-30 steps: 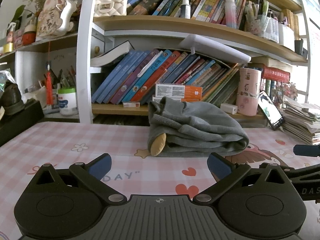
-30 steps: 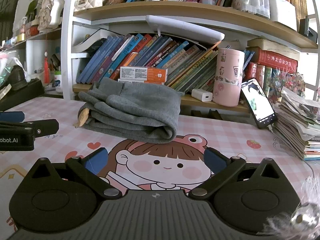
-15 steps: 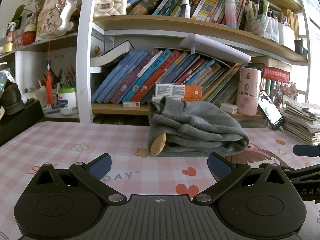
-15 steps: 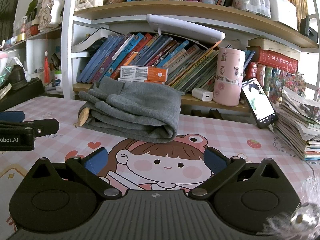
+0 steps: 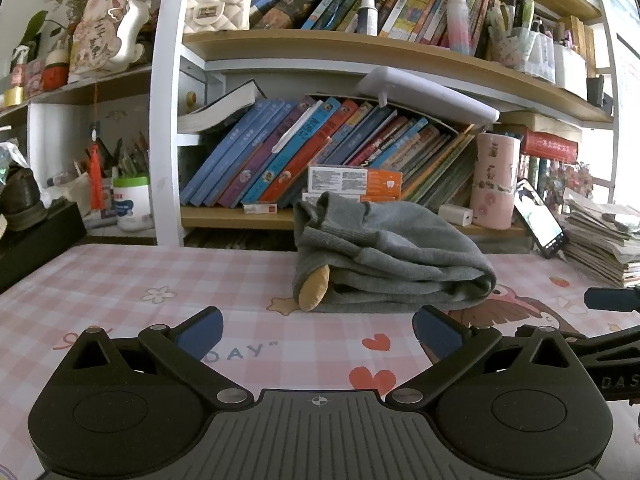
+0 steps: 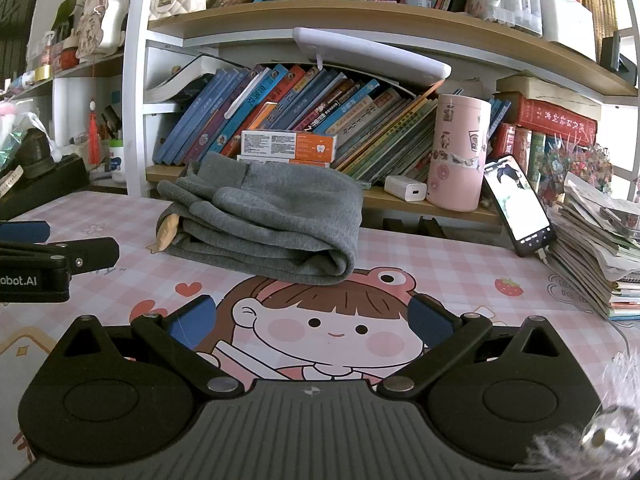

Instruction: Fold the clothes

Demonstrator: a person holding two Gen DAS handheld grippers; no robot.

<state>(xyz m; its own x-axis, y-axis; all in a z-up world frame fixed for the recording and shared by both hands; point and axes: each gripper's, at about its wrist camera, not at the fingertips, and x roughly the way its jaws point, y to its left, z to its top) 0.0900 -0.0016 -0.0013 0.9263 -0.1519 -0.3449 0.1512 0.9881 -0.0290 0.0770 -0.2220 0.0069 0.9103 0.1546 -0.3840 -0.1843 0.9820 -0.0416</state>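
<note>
Lying folded in a bundle at the far middle of the desk [image 5: 120, 276], the grey garment [image 5: 390, 264] looked finished. Both the left hand-held gripper [image 5: 318, 330] and right hand-held gripper [image 6: 312, 320] sat released, empty, near side. Next probably meant fetching another garment.

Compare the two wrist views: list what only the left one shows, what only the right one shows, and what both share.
Only the left wrist view shows the green-lidded tub in full, and the right gripper's side at its edge.

Only the right wrist view shows the cartoon girl print, and the left gripper's side at its edge.

Both share the folded grey garment on the pink checked table, the pink canister and the propped phone. Each view's own gripper, left and right, is open and empty.
</note>
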